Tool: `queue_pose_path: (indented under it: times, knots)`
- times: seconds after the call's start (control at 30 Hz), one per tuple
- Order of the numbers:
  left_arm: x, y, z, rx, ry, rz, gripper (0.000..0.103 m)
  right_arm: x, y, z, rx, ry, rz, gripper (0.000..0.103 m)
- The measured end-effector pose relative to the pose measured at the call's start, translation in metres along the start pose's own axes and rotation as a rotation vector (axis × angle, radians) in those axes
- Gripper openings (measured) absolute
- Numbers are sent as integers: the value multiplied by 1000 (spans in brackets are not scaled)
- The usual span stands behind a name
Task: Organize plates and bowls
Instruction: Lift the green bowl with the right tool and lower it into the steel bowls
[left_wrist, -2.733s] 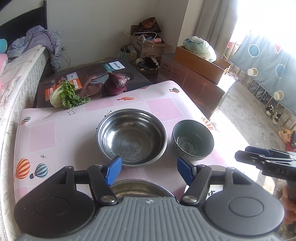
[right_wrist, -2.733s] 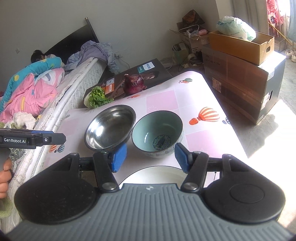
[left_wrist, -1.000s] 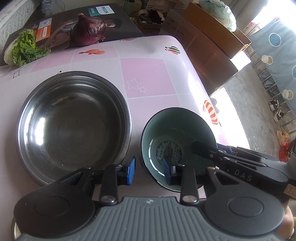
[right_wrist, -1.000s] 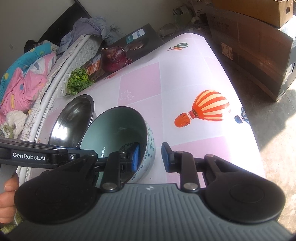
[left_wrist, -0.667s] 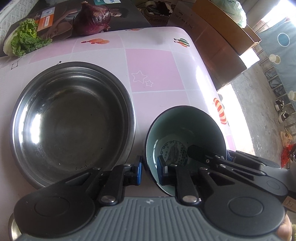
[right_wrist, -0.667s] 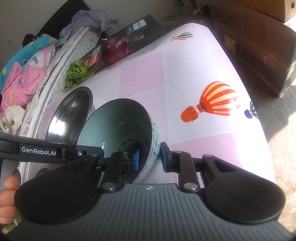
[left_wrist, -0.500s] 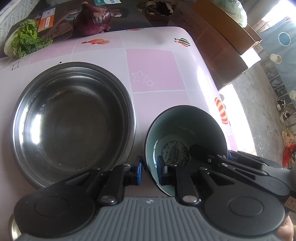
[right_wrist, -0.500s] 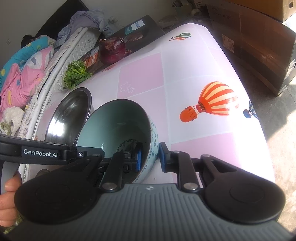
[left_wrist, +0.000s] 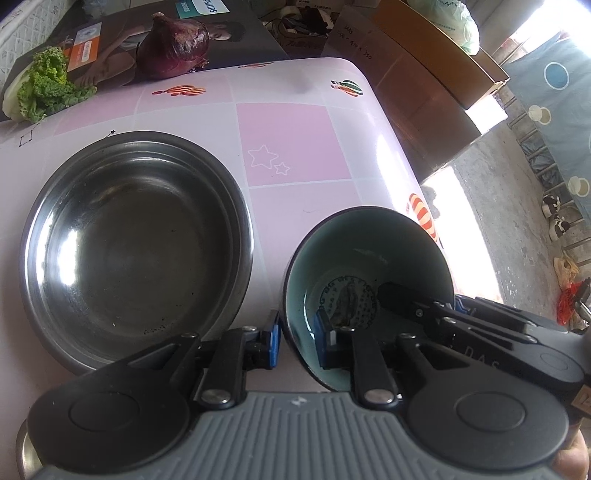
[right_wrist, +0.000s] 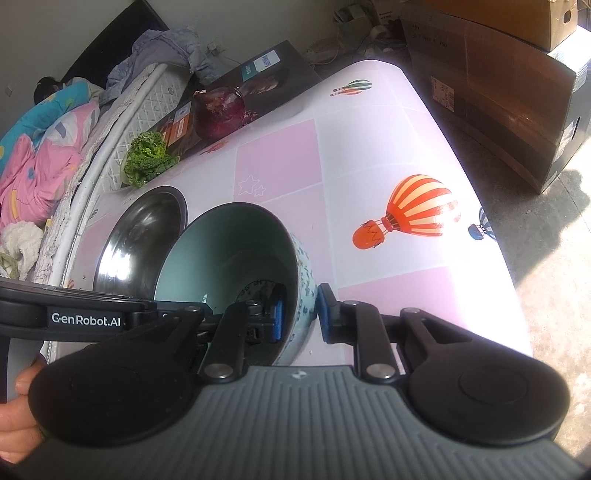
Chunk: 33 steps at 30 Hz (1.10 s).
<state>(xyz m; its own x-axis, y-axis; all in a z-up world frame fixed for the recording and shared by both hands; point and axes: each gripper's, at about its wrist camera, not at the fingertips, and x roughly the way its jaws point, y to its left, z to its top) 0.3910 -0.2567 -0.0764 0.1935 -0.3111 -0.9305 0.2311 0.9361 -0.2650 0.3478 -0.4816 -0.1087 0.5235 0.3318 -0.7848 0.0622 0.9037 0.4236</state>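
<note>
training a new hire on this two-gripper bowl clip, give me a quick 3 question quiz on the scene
1. True or false: both grippers are clamped on the rim of the same bowl.
2. Which bowl is gripped? A steel bowl, B green ceramic bowl.
3. What sits at the table's far edge beside the lettuce?

Key
1. True: left gripper and right gripper each pinch the wall of one bowl.
2. B, the green ceramic bowl; the steel bowl stands free beside it.
3. A red onion, near the lettuce.

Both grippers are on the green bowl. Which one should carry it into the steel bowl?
Left, probably: the left gripper clamps the green bowl on the rim beside the steel bowl. The right gripper grips the opposite rim.
</note>
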Motion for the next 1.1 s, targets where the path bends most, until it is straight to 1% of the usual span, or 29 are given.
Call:
queue_pose_path:
  times: [0.2,0.37,0.5,0.63,0.87,0.97,1.1]
  knots:
    - [-13,-3,-1,11,-28,-27,18,-14,4,2,-7,-11,-22,17]
    - [-31,2,-2,10,-60,-43,18,-26,18,5,-24,-30,-24,17]
    - [-53,15,-4,-4,-90,-55,18,-33,37,9,-41,-43,-15,17]
    - [-76,35,-6,-23,-131,-43,18,-35,70,14,-86,-52,2,17]
    - [-99,89,-2,-89,-172,1,18,-7,125,28,-142,-32,58,17]
    - [-96,108,1,-120,-170,15,18,13,140,32,-152,-6,72,17]
    - [-79,131,8,-146,-148,26,18,43,150,35,-164,42,62,17]
